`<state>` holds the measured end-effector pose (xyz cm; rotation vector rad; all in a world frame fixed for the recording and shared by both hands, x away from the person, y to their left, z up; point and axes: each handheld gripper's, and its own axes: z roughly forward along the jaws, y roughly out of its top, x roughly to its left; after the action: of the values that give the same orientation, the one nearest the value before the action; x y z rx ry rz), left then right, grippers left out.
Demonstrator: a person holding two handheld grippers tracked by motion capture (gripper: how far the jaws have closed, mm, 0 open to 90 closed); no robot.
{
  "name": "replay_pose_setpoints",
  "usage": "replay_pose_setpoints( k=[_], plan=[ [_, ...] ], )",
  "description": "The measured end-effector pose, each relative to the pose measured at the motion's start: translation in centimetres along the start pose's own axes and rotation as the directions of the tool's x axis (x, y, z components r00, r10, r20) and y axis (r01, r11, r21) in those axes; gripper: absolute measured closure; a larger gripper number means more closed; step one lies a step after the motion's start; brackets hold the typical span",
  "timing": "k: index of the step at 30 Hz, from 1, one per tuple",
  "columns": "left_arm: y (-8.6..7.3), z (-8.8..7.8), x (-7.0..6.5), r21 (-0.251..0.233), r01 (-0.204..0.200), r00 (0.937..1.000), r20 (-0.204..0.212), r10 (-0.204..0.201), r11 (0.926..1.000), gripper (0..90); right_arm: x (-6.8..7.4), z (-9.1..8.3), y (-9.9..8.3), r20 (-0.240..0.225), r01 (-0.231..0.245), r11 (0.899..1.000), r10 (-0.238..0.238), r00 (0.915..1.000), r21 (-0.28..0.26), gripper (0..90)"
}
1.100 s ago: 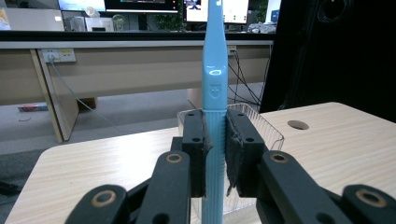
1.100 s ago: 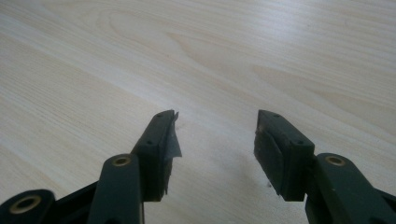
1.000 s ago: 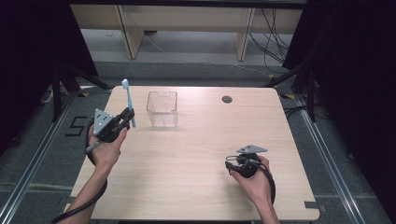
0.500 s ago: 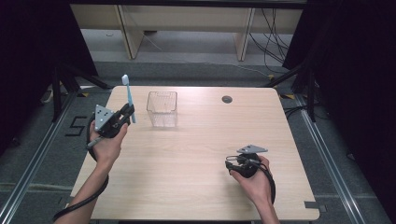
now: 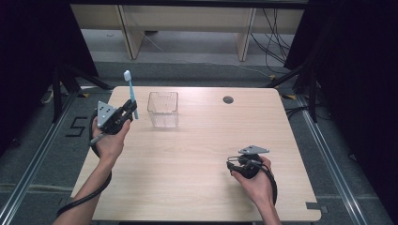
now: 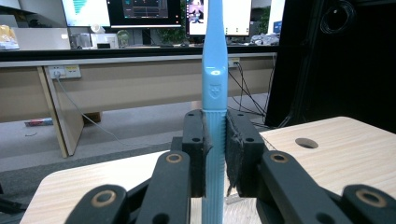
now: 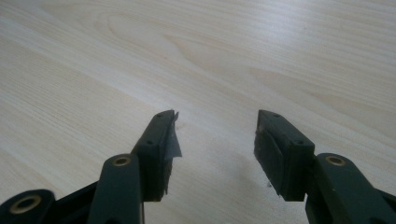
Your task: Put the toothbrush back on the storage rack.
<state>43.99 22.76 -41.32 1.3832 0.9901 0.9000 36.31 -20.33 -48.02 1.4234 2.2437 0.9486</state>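
Since the earlier high view: toothbrush shifted slightly rightward and stands straighter; left hand barely displaced; right hand unchanged.

Item 1: left gripper, left-centre of the high view, held in a hand above the counter's left edge. Fingers clenched on the toothbrush handle, one pad pressed to each side, as the left gripper view shows.

Item 2: toothbrush, pale blue, white bristled head at the top. Upright, tilted a little, rising from the left gripper toward the upper left of the high view. In the left gripper view its handle runs vertically through the frame's centre and passes out at the top edge.

Item 3: clear container, square, open-topped, upper centre-left of the high view. Stands on the counter just right of the toothbrush, apart from it.

Item 4: right gripper, lower right of the high view, held in a hand low over the counter. Fingers released, spread wide with bare wood between them in the right gripper view.

Item 5: round cable hole, upper centre of the high view, near the counter's far edge.
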Motion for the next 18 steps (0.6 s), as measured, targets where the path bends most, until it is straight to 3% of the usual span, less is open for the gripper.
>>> replay_pose_setpoints(
  k=[18],
  plan=[
    [0.4,1.1,-0.4,-0.013,0.022,0.9996,0.016,-0.022,0.9997,78.4,-0.1,0.0,-0.1,0.003,0.0,1.0,0.0,1.0,0.005,48.6]
  ],
)
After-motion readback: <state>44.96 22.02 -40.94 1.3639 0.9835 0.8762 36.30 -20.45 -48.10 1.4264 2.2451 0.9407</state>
